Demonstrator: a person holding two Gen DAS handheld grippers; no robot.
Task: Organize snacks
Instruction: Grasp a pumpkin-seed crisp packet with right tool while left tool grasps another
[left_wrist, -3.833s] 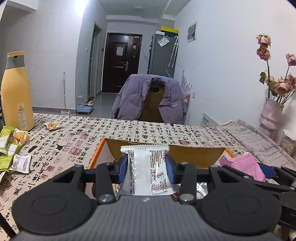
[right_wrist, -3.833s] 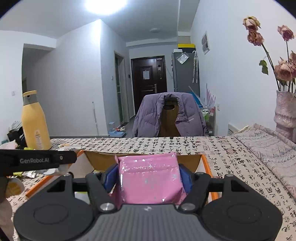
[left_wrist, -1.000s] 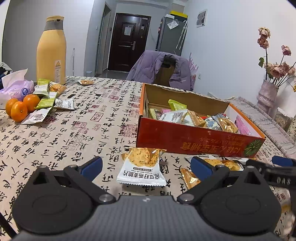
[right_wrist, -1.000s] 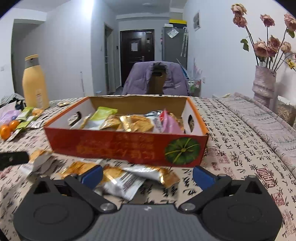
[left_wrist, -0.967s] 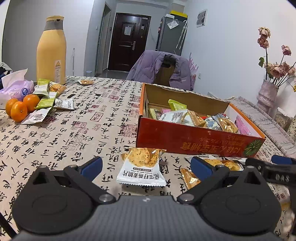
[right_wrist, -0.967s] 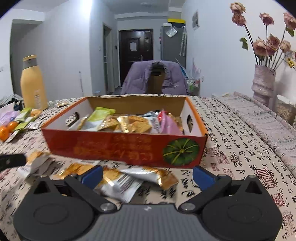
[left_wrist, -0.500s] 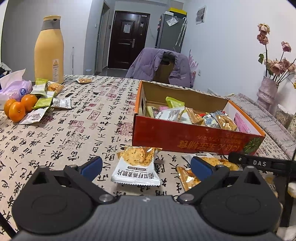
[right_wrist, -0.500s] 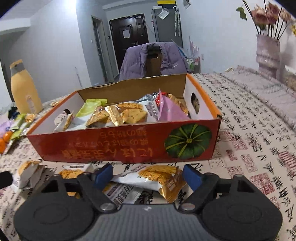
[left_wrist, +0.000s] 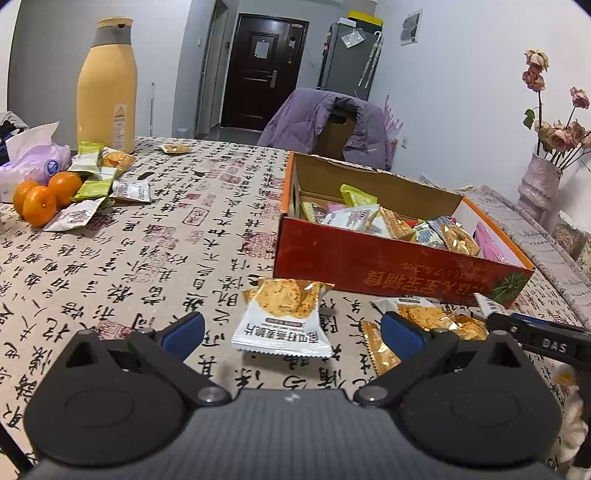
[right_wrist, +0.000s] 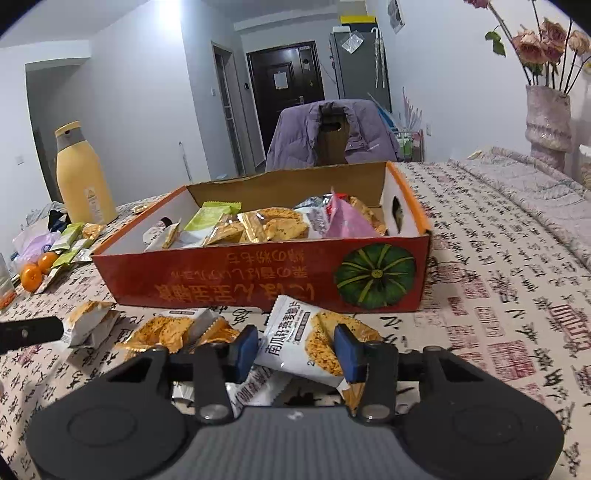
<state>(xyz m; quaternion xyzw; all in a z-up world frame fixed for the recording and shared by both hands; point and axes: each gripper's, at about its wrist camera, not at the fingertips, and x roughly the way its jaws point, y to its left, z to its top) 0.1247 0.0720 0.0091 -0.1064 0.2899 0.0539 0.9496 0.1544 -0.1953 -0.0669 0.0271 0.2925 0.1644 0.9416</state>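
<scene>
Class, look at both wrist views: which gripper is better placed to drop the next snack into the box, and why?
Right. The right gripper is closing on a white cracker packet just before the orange box; the left gripper is open, its packet ungripped.

- Table (left_wrist: 155, 240): covered by cloth printed with black calligraphy.
- Orange cardboard box (left_wrist: 388, 262) of snacks stands on it.
- Loose snack packets (left_wrist: 284, 317) lie just before the box.
- Yellow bottle (left_wrist: 107, 85), oranges (left_wrist: 44, 192), green packets (left_wrist: 92, 173) at far left.
</scene>
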